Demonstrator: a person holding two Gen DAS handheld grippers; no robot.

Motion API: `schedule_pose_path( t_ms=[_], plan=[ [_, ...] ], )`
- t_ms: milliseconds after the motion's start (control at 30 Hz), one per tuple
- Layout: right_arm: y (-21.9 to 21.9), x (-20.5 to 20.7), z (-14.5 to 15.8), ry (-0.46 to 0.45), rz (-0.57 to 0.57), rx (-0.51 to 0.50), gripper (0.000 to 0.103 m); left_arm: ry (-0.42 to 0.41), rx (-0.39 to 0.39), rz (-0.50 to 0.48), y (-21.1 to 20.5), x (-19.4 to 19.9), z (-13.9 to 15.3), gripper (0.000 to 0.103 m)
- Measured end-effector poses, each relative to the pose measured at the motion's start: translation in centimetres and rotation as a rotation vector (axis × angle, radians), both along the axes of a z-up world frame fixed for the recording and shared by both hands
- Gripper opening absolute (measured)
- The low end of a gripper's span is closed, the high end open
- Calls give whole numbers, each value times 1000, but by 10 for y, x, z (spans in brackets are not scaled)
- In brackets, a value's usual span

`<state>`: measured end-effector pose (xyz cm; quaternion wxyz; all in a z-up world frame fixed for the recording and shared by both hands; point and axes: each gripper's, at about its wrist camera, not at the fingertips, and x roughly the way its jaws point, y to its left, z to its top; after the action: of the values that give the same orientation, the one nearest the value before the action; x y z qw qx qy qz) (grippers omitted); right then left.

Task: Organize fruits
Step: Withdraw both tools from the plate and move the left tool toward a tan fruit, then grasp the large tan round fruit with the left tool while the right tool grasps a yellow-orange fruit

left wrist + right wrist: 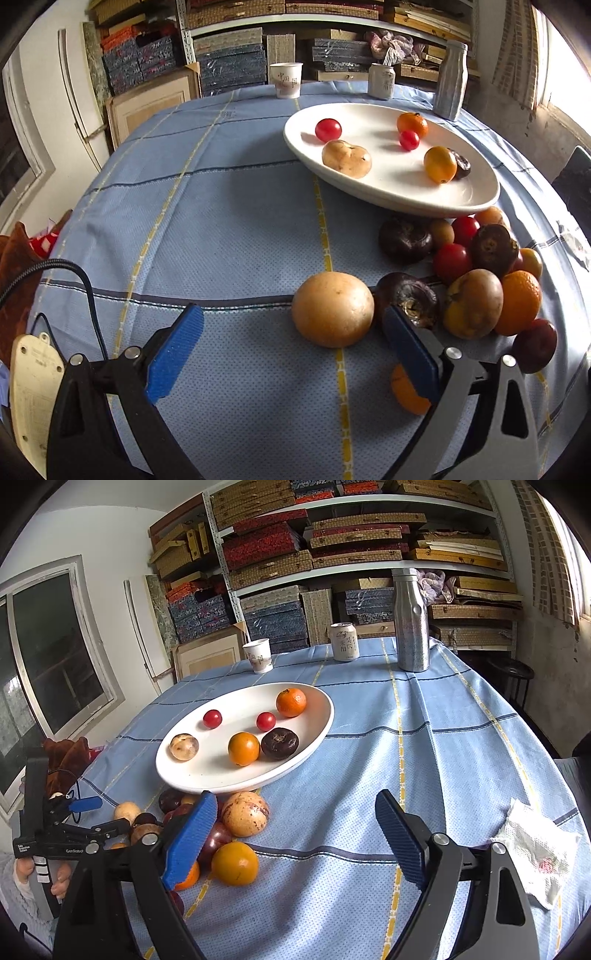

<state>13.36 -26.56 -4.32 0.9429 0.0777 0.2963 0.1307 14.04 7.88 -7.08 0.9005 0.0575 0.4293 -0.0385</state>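
Lying in the white plate (314,734): six small fruits; left hand-held gripper (291,354) and right hand-held gripper (295,834) both released.

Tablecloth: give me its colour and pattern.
The tablecloth is light blue with a check of dark blue and yellow stripes, clearest in the right wrist view.

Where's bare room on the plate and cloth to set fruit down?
Plate: the near-right rim beyond the yellow fruit is bare, as is its middle. Cloth: wide bare patch between the paper cup and the round tan fruit; another between pile and crumpled tissue. Crowded: the fruit pile by the plate's near edge.
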Motion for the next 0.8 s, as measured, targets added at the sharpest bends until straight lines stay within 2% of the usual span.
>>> schedule_pose_path(
  t_ms=[200, 233, 267, 300, 400, 567, 633, 667, 800],
  plan=[
    [4, 0, -1, 6, 6, -7, 94, 2, -17, -6, 0, 2, -2, 94],
    [4, 0, -2, 8, 6, -8, 94, 3, -23, -11, 0, 3, -2, 90],
    [4, 1, -2, 10, 6, -9, 94, 10, -28, -20, -1, 4, -3, 77],
    [4, 1, -2, 12, 6, -9, 94, 30, -44, -42, -3, 6, -5, 68],
    [4, 0, -3, 13, 8, -9, 94, 63, -36, -71, -10, 9, -11, 57],
    [6, 1, -4, 17, 16, -17, 94, 67, -53, -68, -10, 12, -12, 57],
    [7, 1, -4, 20, 23, -21, 94, 65, -54, -77, -11, 11, -12, 52],
    [8, 1, -5, 21, 27, -23, 94, 62, -54, -79, -12, 11, -11, 46],
    [16, 2, -8, 38, 56, -53, 94, 59, -68, -37, -4, 12, -10, 46]
  ],
)
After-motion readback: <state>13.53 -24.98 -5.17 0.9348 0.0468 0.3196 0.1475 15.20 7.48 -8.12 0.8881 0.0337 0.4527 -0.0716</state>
